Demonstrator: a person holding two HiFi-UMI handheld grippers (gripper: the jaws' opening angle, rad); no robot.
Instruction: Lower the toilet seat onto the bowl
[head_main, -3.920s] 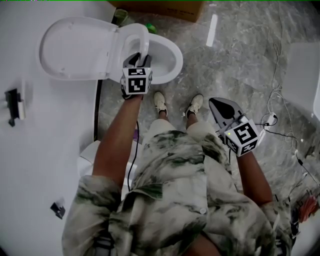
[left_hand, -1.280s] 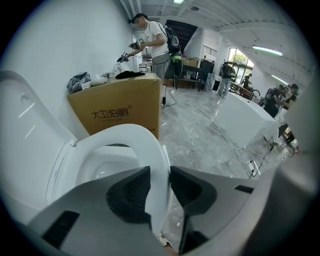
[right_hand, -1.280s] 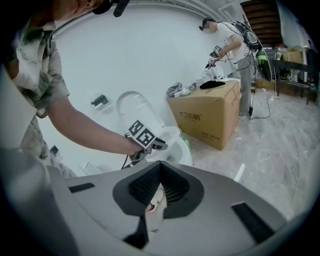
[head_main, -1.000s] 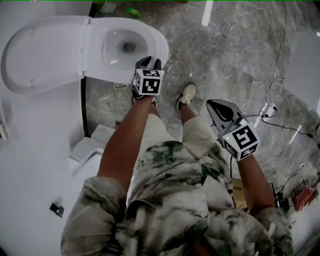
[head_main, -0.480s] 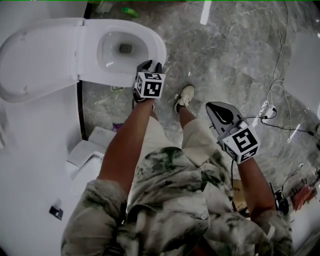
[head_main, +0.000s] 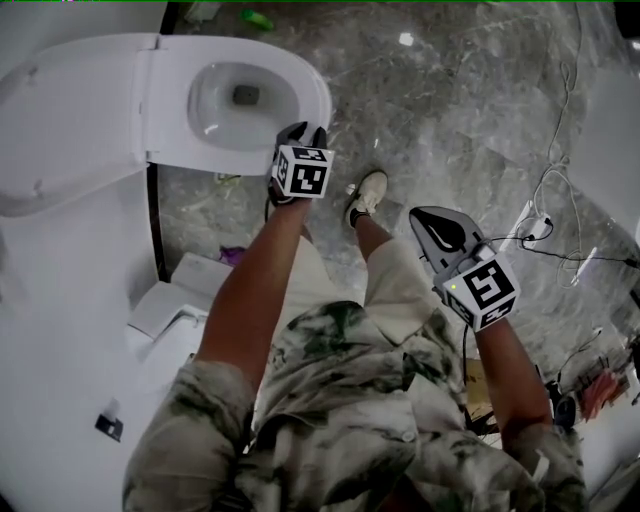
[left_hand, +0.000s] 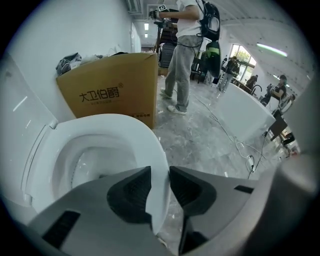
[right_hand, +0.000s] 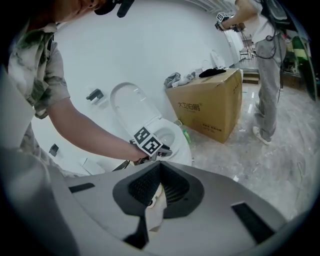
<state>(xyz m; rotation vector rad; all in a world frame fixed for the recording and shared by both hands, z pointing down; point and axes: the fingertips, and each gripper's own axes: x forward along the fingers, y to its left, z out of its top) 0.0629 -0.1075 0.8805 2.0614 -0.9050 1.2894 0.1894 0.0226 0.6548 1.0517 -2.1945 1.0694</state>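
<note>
The white toilet seat (head_main: 312, 82) lies low over the bowl (head_main: 235, 100); whether it rests on the rim I cannot tell. The lid (head_main: 60, 120) stands open against the wall on the left. My left gripper (head_main: 300, 132) is shut on the seat's front edge. In the left gripper view the seat (left_hand: 145, 135) runs between the left gripper's (left_hand: 160, 176) dark pads. My right gripper (head_main: 420, 214) hangs shut and empty over the floor beside my leg. The right gripper (right_hand: 160, 167) looks towards the toilet (right_hand: 172, 135) and the left gripper's marker cube (right_hand: 148, 141).
A cardboard box (left_hand: 115, 90) stands just behind the toilet, with a green bottle (head_main: 255, 18) next to it. Another person (left_hand: 185, 50) stands further off on the marble floor. Cables (head_main: 545, 220) trail at the right. White parts (head_main: 175, 300) lie by the wall.
Some seconds ago the seat stood upright by the lid in my left gripper; it now lies down over the bowl. Over the last second both grippers sank a little.
</note>
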